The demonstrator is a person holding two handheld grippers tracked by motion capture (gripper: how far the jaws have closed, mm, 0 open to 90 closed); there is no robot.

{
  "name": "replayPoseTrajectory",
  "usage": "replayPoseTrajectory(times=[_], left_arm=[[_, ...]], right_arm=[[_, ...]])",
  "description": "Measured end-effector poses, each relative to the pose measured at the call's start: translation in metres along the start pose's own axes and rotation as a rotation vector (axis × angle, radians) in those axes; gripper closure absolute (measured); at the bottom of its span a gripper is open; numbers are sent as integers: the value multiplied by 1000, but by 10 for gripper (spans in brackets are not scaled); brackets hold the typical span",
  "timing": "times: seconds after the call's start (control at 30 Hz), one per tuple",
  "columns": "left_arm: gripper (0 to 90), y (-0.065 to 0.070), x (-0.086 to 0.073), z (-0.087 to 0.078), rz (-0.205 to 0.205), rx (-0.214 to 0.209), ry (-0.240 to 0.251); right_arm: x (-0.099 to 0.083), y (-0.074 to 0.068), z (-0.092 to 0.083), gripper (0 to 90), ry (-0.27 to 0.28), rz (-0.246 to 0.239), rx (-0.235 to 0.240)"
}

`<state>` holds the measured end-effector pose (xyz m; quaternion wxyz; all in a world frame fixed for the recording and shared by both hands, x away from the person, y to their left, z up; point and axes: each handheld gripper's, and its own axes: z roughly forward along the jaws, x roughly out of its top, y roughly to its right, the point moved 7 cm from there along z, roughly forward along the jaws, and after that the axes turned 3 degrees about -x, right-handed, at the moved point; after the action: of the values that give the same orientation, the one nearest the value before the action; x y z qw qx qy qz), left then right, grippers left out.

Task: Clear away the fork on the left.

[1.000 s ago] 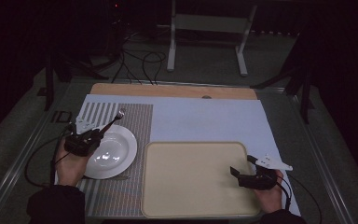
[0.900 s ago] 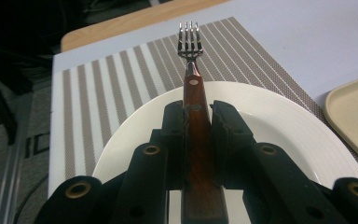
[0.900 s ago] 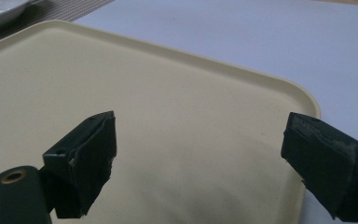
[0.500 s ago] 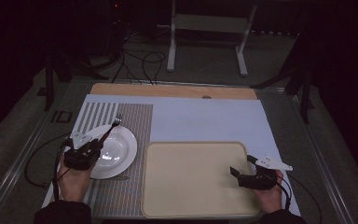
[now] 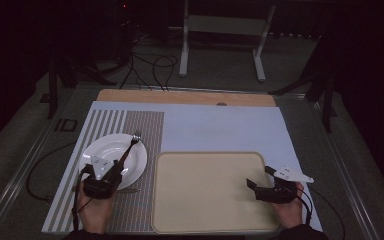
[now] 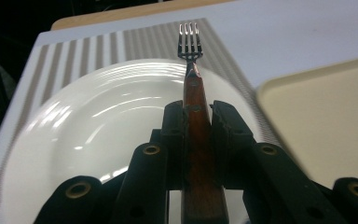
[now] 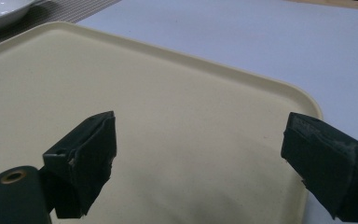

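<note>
A fork [image 6: 189,70] with a brown wooden handle is clamped between the jaws of my left gripper [image 6: 197,109]. Its tines point away from me, out past the far rim of a white plate [image 6: 88,121]. In the high view the left gripper [image 5: 114,167] hovers over the near edge of the plate [image 5: 102,150], and the fork [image 5: 131,145] slants up to the right. My right gripper [image 5: 254,184] stands open over the right part of the beige tray [image 5: 205,200]. In the right gripper view nothing lies between the jaws of the right gripper [image 7: 200,154], just bare tray [image 7: 168,93].
The plate rests on a grey striped placemat [image 5: 147,130] on a pale blue table cover [image 5: 220,130]. A thin light utensil [image 5: 129,190] lies on the mat near the plate's front edge. A wooden board edge [image 5: 180,96] runs along the far side.
My left gripper has drawn back toward the near edge of the table with the fork in it. The right gripper has stayed where it was.
</note>
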<state>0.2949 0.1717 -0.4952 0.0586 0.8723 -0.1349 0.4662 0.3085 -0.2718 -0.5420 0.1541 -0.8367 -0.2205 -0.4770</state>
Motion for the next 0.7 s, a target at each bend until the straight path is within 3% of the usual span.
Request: replayPoseTrajectory(times=[0.03, 0.07, 0.27, 0.33, 0.37, 0.7], left_arm=[[760, 0, 0, 0, 0, 0, 0], [760, 10, 1, 1, -2, -15, 11], [760, 36, -1, 4, 0, -51, 17], [760, 36, -1, 4, 0, -51, 17], [760, 48, -5, 4, 2, -64, 15], [760, 64, -18, 5, 3, -73, 9]], right_arm=[[0, 0, 0, 102, 1, -2, -1], [0, 0, 0, 102, 2, -1, 0], [1, 1, -1, 102, 4, -2, 0], [1, 1, -1, 102, 4, -1, 0], [1, 1, -1, 102, 5, -5, 0], [0, 1, 0, 102, 2, -7, -1]])
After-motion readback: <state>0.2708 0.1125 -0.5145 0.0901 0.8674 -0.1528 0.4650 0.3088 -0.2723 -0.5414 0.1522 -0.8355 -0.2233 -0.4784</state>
